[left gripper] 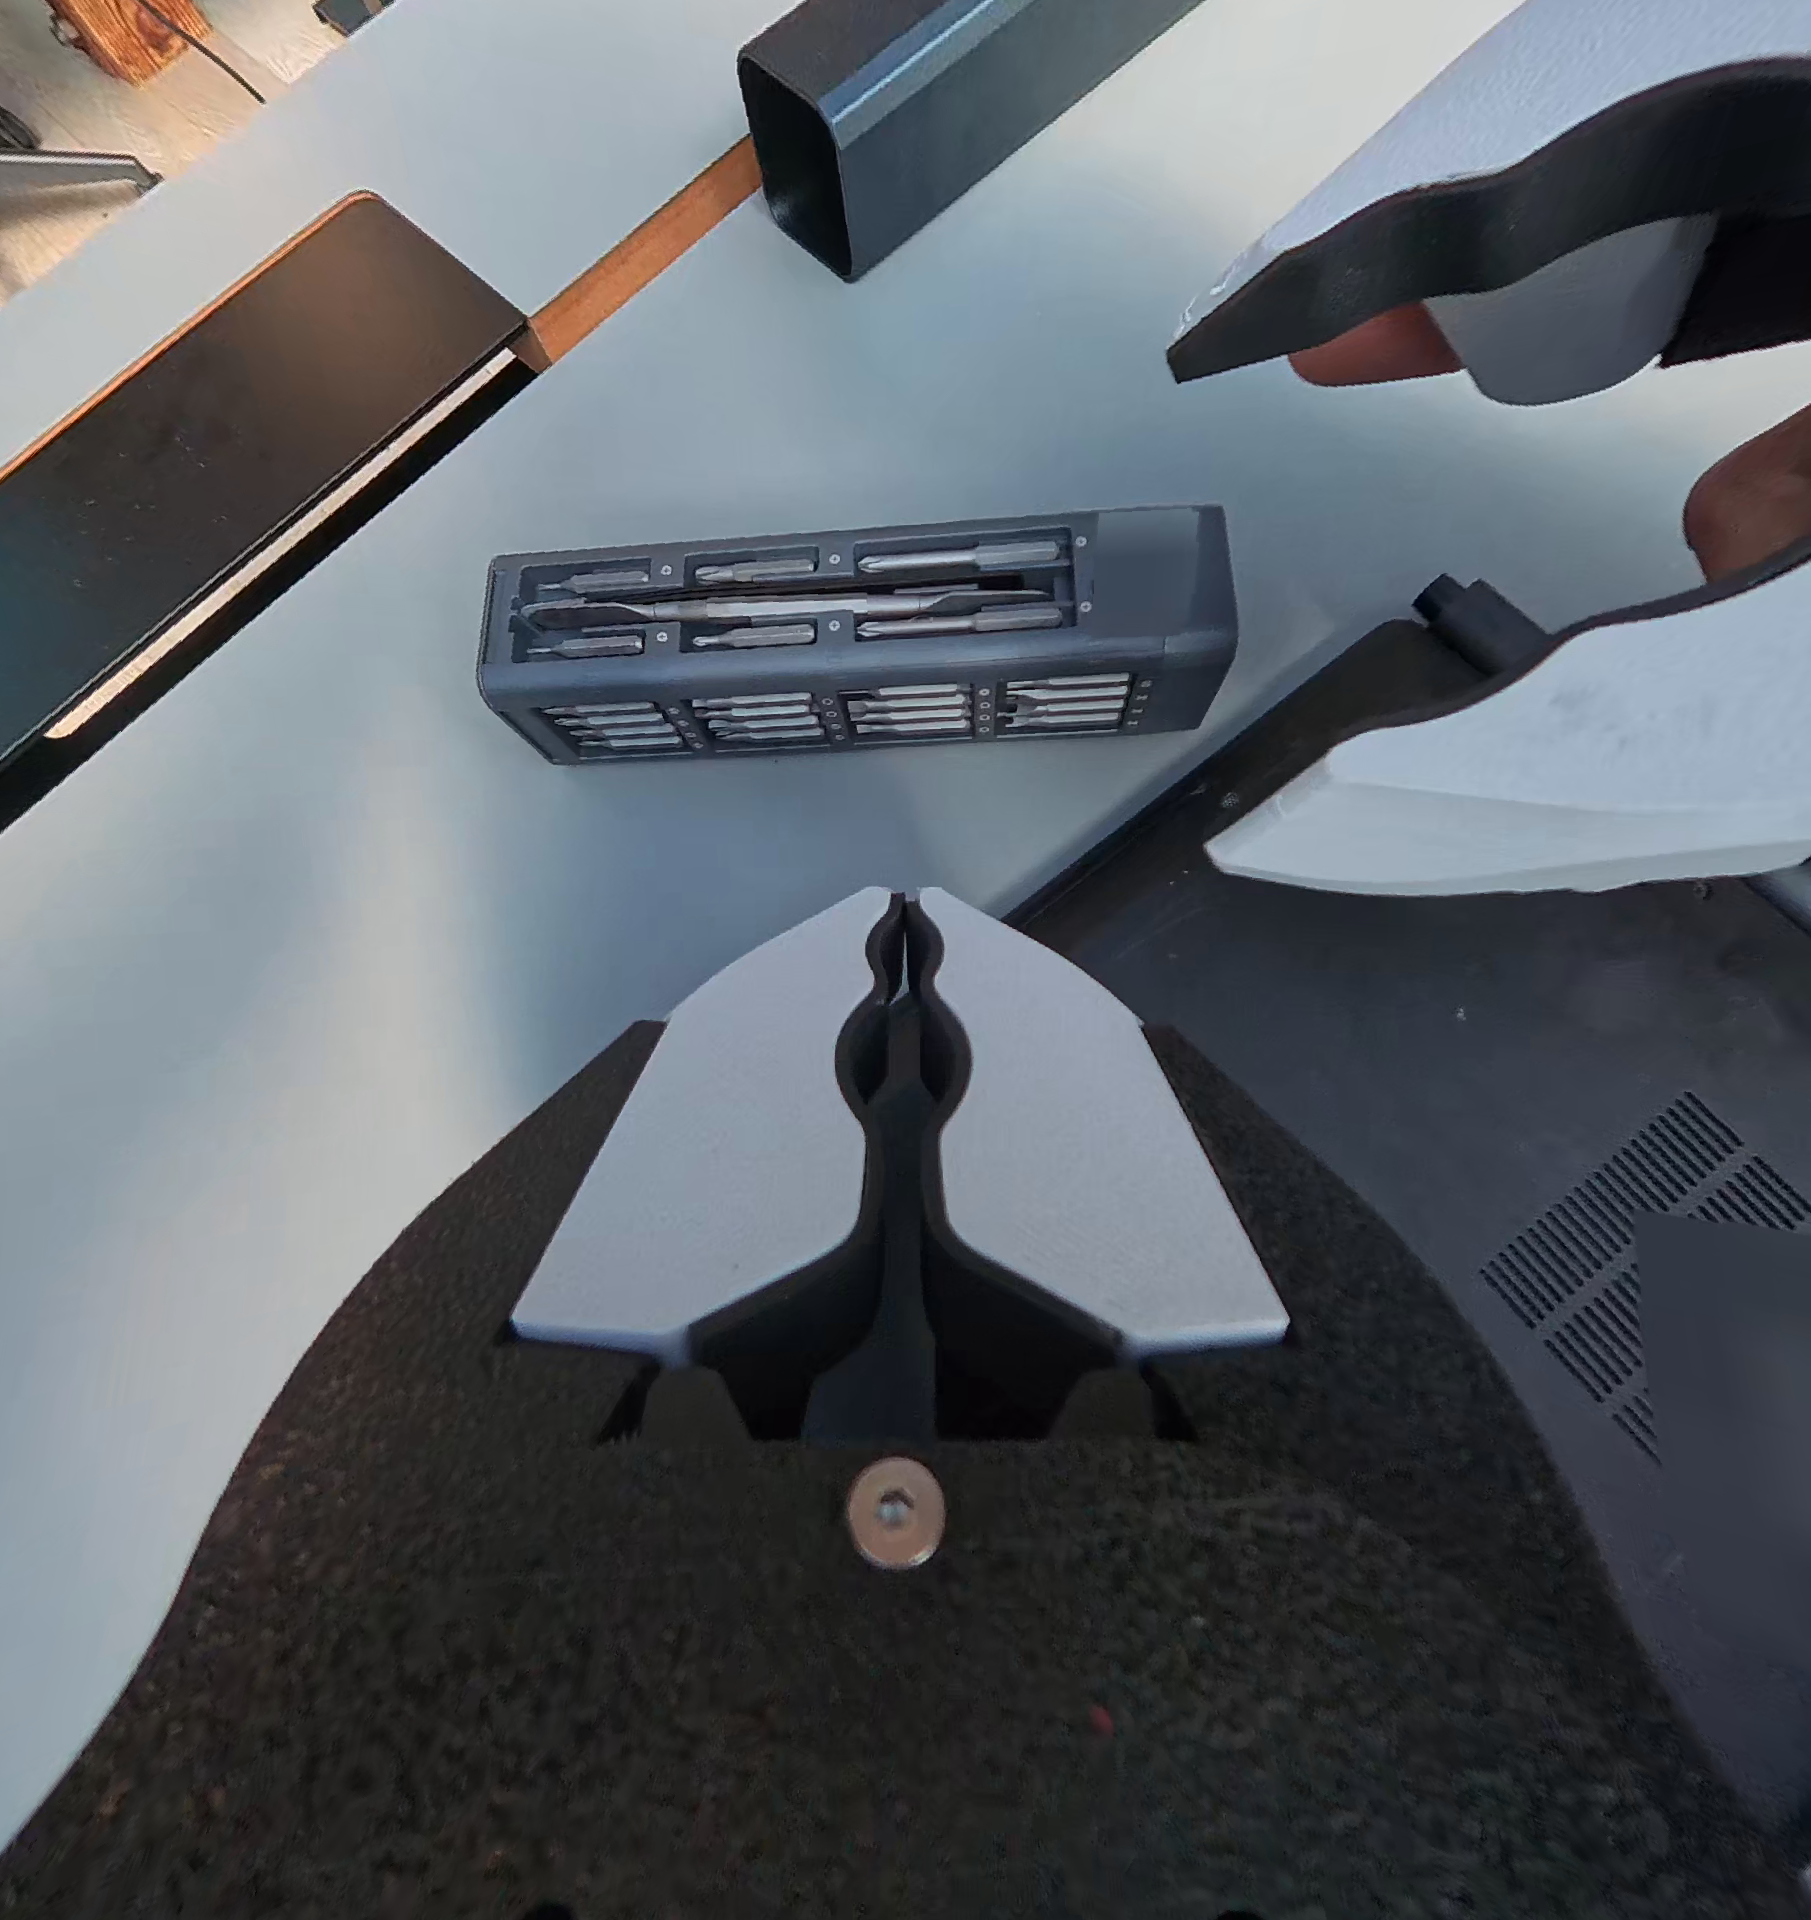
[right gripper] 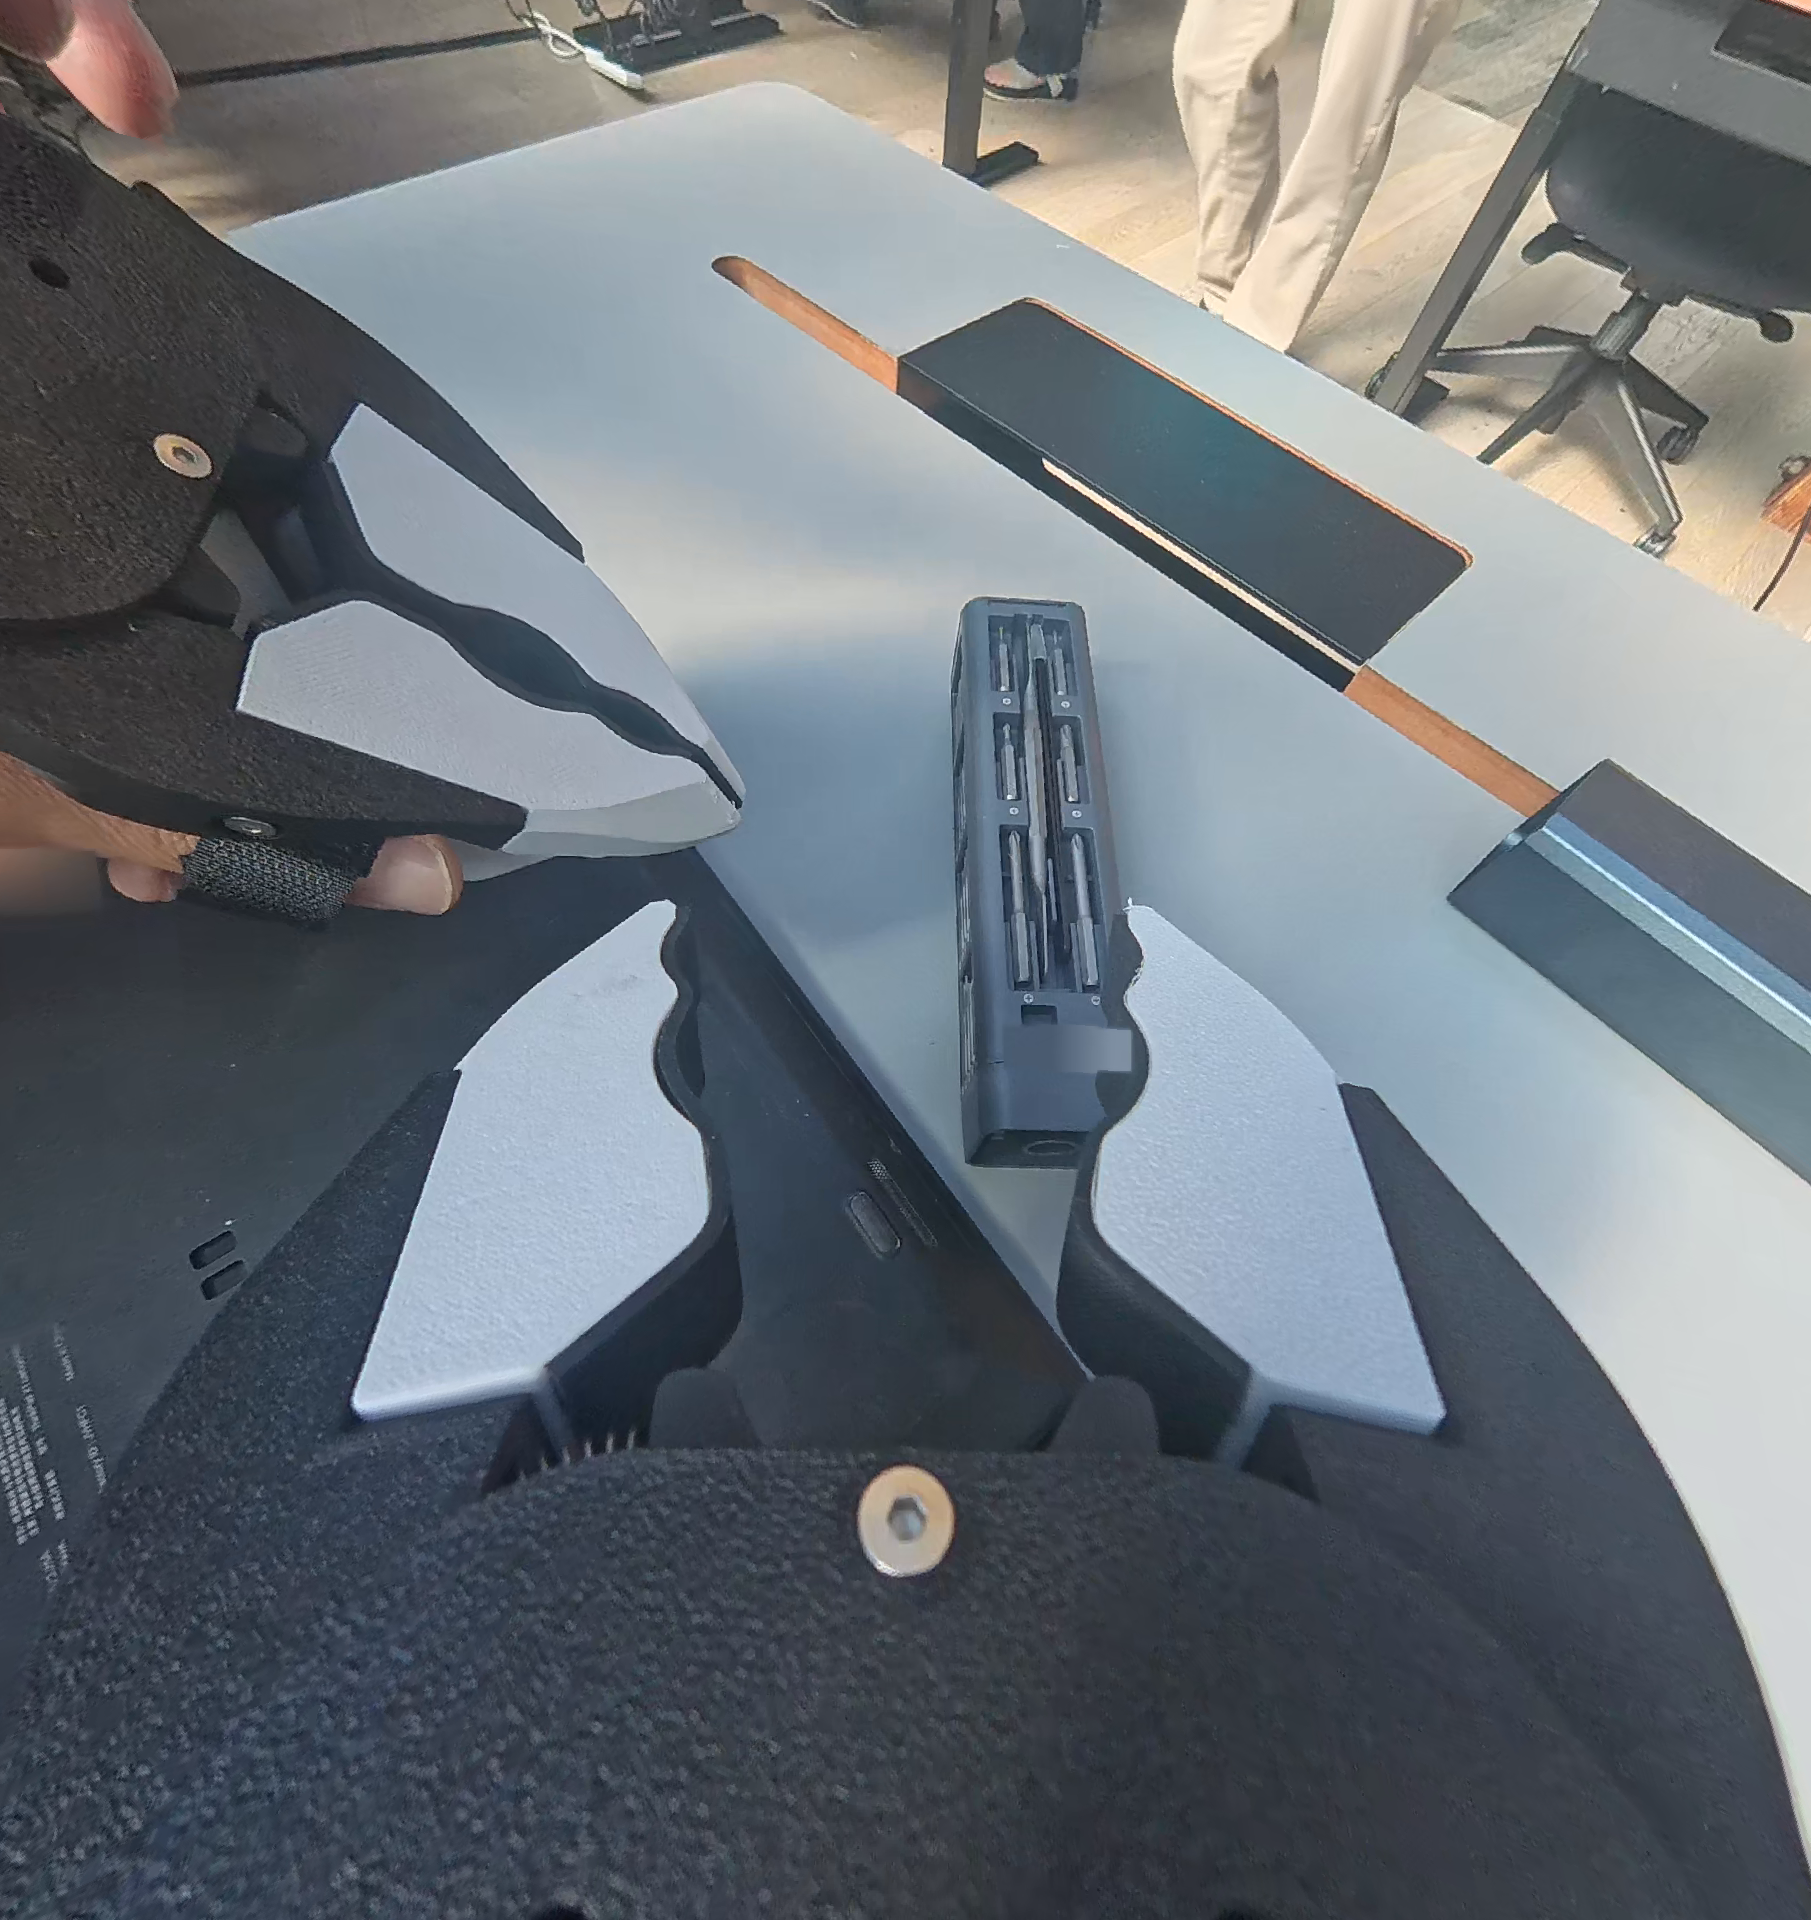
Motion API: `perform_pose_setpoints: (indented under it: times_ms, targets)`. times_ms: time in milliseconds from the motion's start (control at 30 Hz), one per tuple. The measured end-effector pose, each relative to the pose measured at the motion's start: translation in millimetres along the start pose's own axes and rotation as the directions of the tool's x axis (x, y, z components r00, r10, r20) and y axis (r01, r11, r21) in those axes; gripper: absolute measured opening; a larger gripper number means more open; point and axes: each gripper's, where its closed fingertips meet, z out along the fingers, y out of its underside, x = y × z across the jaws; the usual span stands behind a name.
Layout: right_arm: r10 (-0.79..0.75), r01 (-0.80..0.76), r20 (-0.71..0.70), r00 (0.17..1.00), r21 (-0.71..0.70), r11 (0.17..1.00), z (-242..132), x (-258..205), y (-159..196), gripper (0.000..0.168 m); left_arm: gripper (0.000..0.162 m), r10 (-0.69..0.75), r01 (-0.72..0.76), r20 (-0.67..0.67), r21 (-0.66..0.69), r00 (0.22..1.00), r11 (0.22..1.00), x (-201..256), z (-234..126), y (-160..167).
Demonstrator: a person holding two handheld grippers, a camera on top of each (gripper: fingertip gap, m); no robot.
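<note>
Bright daylight was cast across the table [right gripper: 828, 436], soft shadows were thrown, and straight edges were bowed toward the frame borders.

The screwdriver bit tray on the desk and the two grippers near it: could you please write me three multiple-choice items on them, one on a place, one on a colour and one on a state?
1. Where does the screwdriver bit tray lie?
A. on the pale desk, beside the upturned laptop
B. on top of the laptop
C. inside the dark sleeve

2. What colour is the tray?
A. orange
B. dark grey
C. white

3. How do the fingers of the two grippers stand?
A. both shut
B. left gripper shut and empty, right gripper open
C. both open

Answers:
1 A, the tray rests on bare desk next to the laptop's edge.
2 B, its frame is dark grey around silver bits.
3 B, the left tips meet with nothing between them, while the right ones stand wide apart.
</note>
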Motion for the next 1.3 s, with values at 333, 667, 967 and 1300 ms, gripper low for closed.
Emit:
perform_pose_setpoints:
  times_ms: [333, 667, 967, 1300]
  targets:
    - [0.008, -0.008, -0.007, 1.000, 0.001, 1.000, -3, 3, 1, 0.075, 0.000, 0.000, 0.000, -0.009, 0.004, 1.000, 1.000, 3, 2, 1]
    - [0.012, -0.012, 0.000, 1.000, 0.004, 1.000, -1, 2, 1, 0.075, 0.000, -0.004, 0.004, 0.005, 0.014, 1.000, 1.000, -2, -1, -2]
    - [0.013, -0.013, -0.003, 1.000, 0.005, 1.000, -2, 2, 0, 0.075, 0.000, 0.013, -0.014, 0.027, 0.018, 1.000, 1.000, -4, -1, -3]
    - [0.012, -0.012, -0.011, 1.000, 0.013, 1.000, -2, 1, 0, 0.075, 0.010, 0.043, -0.052, 0.095, 0.089, 0.995, 0.995, -11, -6, -13]
